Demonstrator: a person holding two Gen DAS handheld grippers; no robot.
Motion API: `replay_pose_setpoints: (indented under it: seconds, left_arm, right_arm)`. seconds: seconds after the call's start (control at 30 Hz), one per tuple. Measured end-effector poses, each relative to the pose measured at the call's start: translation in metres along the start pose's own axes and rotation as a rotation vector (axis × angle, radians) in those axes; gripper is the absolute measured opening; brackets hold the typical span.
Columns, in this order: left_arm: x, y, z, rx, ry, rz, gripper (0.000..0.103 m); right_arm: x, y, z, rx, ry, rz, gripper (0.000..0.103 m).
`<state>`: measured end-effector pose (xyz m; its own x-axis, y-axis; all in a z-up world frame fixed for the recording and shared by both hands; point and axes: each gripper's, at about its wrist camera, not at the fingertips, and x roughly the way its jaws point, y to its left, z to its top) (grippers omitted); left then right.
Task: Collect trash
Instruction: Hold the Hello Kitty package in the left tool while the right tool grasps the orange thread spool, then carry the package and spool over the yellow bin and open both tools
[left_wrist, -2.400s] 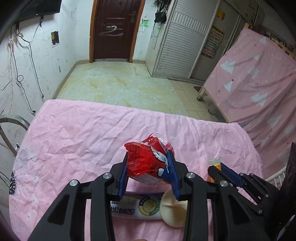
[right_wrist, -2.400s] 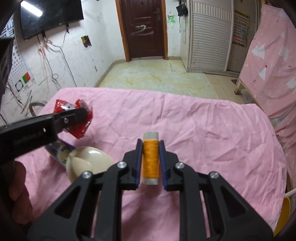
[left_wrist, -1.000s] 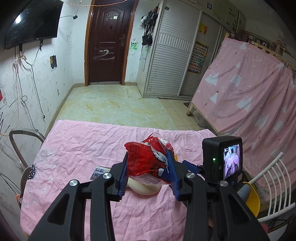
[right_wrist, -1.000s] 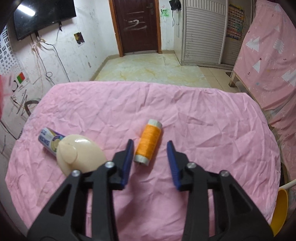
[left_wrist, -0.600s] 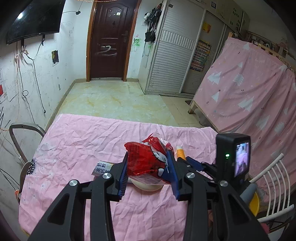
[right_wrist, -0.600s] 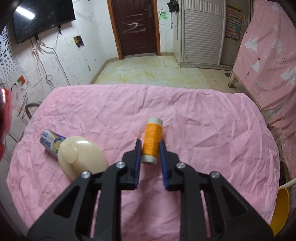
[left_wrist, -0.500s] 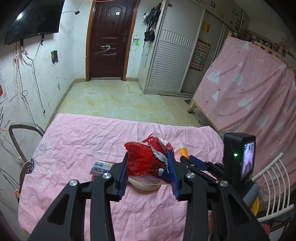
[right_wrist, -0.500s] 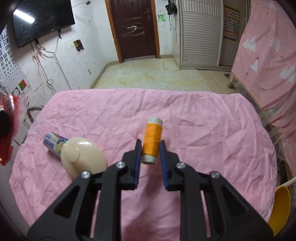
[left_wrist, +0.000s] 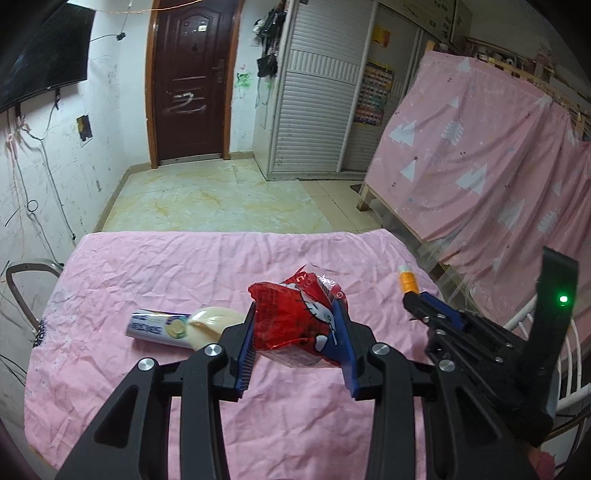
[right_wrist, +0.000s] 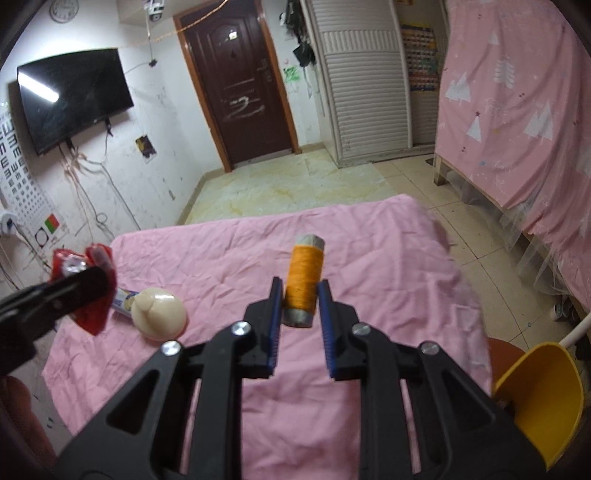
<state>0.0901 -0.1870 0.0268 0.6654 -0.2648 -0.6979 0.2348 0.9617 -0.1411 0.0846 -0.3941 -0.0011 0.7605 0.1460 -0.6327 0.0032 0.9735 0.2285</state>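
At the far left we hold our left gripper (left_wrist: 297, 338) closed on a crumpled red snack wrapper (left_wrist: 295, 325), lifted above the pink-clothed surface (left_wrist: 155, 266). Just beneath and to its left, a toothpaste tube (left_wrist: 157, 326) lies on the cloth, touching a cream dome-shaped object (left_wrist: 212, 321). Farther right, our right gripper (right_wrist: 300, 314) is closed on the lower part of a spool of orange thread (right_wrist: 303, 278), held up off the cloth. A yellow bin (right_wrist: 541, 398) sits at the far right beside the surface.
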Motion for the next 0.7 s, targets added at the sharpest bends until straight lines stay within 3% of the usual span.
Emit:
replay_pose_setpoints:
  seconds: [0.43, 0.7]
  left_arm:
    - [0.016, -0.114, -0.023, 0.169, 0.041, -0.090, 0.029]
    - [0.026, -0.182, -0.043, 0.275, 0.071, -0.139, 0.029]
  right_arm:
    - [-0.067, -0.108, -0.025, 0.149, -0.097, -0.104, 0.018]
    - [-0.106, -0.175, -0.043, 0.212, -0.139, -0.217, 0.018]
